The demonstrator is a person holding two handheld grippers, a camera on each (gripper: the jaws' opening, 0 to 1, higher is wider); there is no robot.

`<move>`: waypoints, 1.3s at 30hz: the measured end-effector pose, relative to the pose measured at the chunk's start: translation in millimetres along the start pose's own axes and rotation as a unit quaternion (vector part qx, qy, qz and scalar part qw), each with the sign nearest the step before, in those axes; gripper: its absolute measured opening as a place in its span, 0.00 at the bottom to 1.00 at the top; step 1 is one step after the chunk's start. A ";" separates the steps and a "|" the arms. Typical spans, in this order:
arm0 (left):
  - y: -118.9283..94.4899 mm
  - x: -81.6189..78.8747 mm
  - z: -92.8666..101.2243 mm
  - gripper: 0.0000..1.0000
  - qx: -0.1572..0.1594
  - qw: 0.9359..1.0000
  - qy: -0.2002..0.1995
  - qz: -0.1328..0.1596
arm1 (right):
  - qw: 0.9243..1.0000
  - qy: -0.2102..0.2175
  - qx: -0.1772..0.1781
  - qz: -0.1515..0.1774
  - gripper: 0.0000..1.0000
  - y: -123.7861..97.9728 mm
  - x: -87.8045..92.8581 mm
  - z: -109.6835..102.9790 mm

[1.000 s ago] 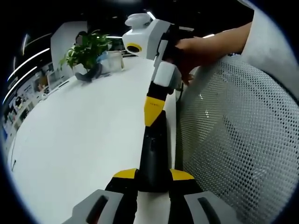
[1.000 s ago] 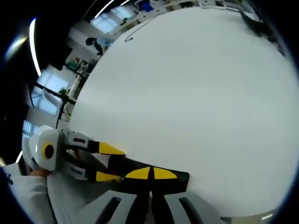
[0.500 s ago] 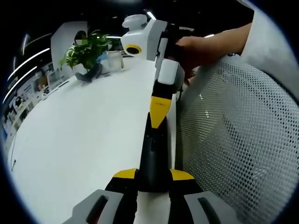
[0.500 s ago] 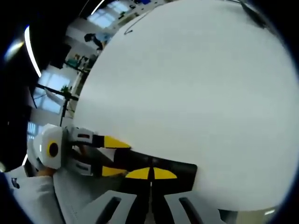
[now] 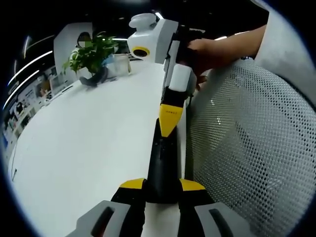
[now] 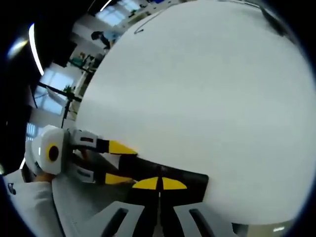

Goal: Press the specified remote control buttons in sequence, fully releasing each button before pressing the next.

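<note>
Black plastic, long and slim: the remote control (image 5: 162, 163) lies at the white table's (image 5: 89, 143) near edge, clamped at its near end between the left gripper's (image 5: 162, 190) yellow-tipped jaws, which sit narrow on either side of its body. From twelve o'clock in the left gripper view, the right gripper (image 5: 170, 116) comes down with jaws pressed together, yellow tip on the remote's upper face, a hand (image 5: 202, 52) behind it. In the right gripper view the same meeting shows: its own closed tips (image 6: 159, 183) rest on the black slab (image 6: 173, 177), and the left gripper (image 6: 116, 163) grips it from nine o'clock.

Which button lies beneath the tip cannot be read. The risk is plain: a blunt closed tip could straddle two keys, or an off-centre push could swivel the remote in the left hold and tip it off the edge toward the white mesh chair back (image 5: 247, 158). A green potted plant (image 5: 91, 57) stands far off at eleven o'clock.
</note>
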State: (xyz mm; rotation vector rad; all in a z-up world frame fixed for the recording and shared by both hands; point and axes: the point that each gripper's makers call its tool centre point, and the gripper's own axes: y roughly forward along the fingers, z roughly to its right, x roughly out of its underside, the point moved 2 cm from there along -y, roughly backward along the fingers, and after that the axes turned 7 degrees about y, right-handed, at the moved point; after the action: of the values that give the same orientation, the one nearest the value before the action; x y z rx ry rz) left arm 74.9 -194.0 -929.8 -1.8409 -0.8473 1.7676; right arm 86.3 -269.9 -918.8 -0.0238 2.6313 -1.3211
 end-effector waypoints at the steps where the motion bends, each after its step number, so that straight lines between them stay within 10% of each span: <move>1: 0.0 0.0 0.0 0.24 0.000 1.000 0.000 0.000 | 1.000 -0.001 0.000 0.000 0.00 0.0 0.1 0.0; 39: 0.0 0.2 0.0 0.25 -0.001 1.000 -0.002 0.000 | 0.999 -0.006 0.037 -0.021 0.00 -3.0 3.9 3.3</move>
State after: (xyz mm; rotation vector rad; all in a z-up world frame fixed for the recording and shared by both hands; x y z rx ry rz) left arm 74.9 -193.9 -930.0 -1.8384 -0.8502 1.7706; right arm 82.9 -274.7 -919.0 -0.0762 2.5836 -1.4253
